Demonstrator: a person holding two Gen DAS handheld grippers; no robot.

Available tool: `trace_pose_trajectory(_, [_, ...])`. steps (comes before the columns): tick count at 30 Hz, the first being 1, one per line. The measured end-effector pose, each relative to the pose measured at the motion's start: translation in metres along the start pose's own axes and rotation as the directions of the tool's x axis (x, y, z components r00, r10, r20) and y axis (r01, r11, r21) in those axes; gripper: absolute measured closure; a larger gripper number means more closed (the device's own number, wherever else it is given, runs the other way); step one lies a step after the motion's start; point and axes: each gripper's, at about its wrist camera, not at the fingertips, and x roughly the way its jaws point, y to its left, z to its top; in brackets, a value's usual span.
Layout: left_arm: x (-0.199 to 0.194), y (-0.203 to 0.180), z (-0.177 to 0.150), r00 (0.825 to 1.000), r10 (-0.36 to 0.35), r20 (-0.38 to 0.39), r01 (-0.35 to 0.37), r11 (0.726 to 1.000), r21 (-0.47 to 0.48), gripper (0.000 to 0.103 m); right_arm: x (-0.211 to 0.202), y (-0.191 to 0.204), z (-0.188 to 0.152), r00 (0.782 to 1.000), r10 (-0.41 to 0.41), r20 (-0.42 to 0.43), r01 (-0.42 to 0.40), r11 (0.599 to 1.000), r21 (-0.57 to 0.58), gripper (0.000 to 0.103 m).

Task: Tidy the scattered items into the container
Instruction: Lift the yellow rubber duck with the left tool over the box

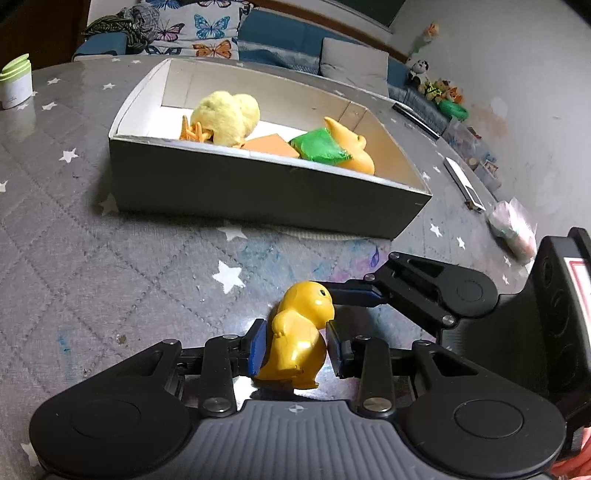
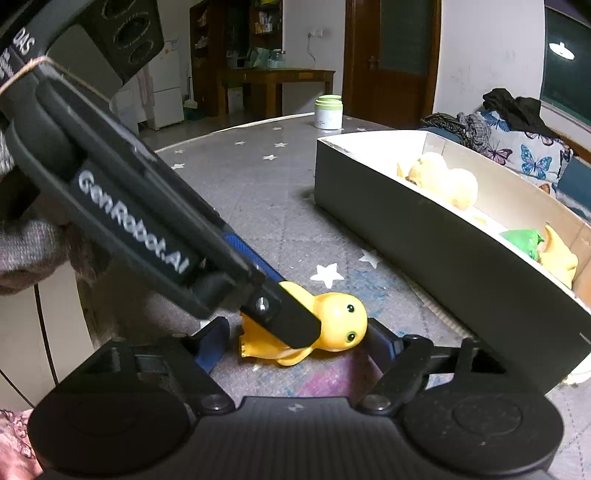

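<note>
A yellow plastic duck figure [image 1: 295,332] lies on the grey star-patterned tablecloth [image 1: 110,258]. My left gripper [image 1: 295,347] is shut on its body, blue pads pressing both sides. In the right wrist view the duck figure [image 2: 340,321] lies between the pads of my right gripper [image 2: 295,341], which is open; a gap shows at the left pad, and the right pad is close to the head. A left gripper finger [image 2: 291,325] crosses over the duck. The grey box [image 1: 258,184] behind holds a fluffy yellow chick [image 1: 225,118], an orange block [image 1: 271,146], a green piece [image 1: 319,149] and another yellow toy [image 1: 354,155].
A white jar with a green lid [image 1: 14,85] stands at the table's far left edge. A flat white device [image 1: 463,181] and a plastic bag [image 1: 513,229] lie right of the box. A sofa with a butterfly cushion [image 1: 199,29] is behind the table.
</note>
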Motion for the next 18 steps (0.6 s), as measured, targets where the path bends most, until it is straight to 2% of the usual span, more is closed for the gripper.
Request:
trace_pose_trajectory(10, [-0.014,-0.013,0.007,0.999,0.02,0.034,-0.021,0.999,0.05,0.068,-0.011,-0.002,0.003,0.999,-0.02,0.034,0.02,1.0,0.011,0.031])
trace_pose_trajectory(18, [-0.036,-0.032,0.047,0.992,0.014,0.129,-0.028,0.994,0.109,0.068,-0.036,-0.014,0.034,0.99,-0.085,0.112,0.088,0.996,-0.021,0.031])
